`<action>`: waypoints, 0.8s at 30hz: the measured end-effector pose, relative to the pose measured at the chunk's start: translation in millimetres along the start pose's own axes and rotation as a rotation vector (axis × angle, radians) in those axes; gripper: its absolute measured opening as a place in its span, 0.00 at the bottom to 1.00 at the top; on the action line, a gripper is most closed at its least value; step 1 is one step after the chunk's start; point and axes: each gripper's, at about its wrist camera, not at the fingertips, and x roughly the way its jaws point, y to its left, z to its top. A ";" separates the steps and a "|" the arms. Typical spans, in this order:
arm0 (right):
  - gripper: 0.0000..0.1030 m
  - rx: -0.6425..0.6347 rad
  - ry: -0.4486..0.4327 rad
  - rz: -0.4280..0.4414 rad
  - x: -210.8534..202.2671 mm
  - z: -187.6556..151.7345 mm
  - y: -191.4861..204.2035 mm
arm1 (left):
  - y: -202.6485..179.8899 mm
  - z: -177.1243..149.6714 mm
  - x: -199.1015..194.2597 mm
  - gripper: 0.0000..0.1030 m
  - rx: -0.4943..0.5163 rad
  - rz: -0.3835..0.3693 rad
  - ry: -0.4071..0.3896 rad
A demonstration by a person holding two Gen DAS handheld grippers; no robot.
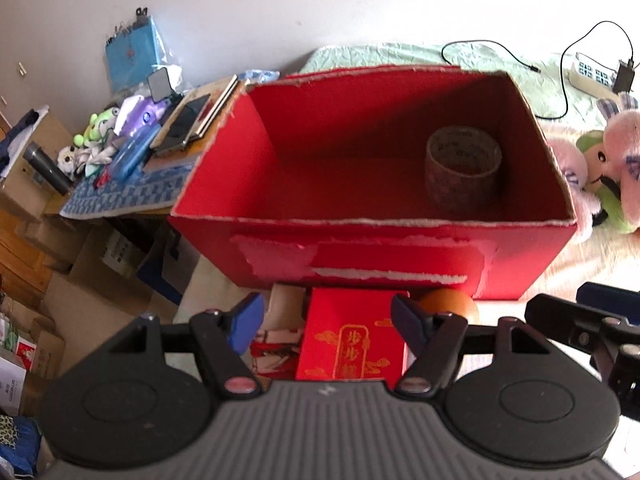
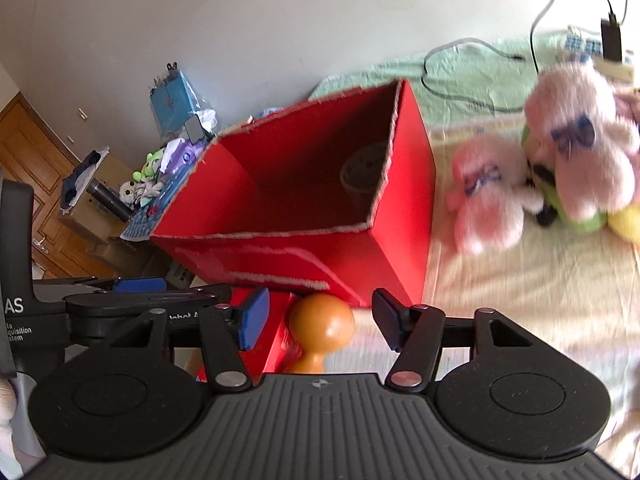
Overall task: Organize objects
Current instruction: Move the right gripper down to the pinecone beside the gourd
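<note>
A large open red cardboard box (image 1: 400, 276) (image 2: 404, 216) sits on the bed, with a brown tape roll (image 1: 462, 168) (image 2: 362, 176) standing in its right end. In front of it lie a small red box with gold characters (image 1: 352, 340), a printed packet (image 1: 276, 332) and an orange wooden knob-shaped object (image 2: 322, 324) (image 1: 450, 304). My left gripper (image 1: 326, 320) is open above the small red box, fingers either side of it. My right gripper (image 2: 320, 318) is open around the orange object without touching it. The two grippers sit side by side.
Pink and green plush toys (image 2: 560, 172) (image 1: 612, 168) lie on the bed right of the box. A power strip with cables (image 1: 592, 74) is at the back right. A cluttered side table (image 1: 152, 160) and stacked cartons (image 1: 80, 272) stand left of the bed.
</note>
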 end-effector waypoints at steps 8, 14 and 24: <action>0.55 0.068 0.076 0.024 10.6 -8.4 -11.2 | -4.3 -9.3 10.7 0.71 0.013 -0.001 0.042; 0.55 0.106 0.141 0.049 23.7 -12.1 -20.0 | -1.2 -13.4 17.8 0.71 0.010 -0.001 0.065; 0.54 0.222 0.268 0.149 36.8 -19.8 -46.4 | 15.5 -38.3 4.2 0.71 0.055 -0.178 0.036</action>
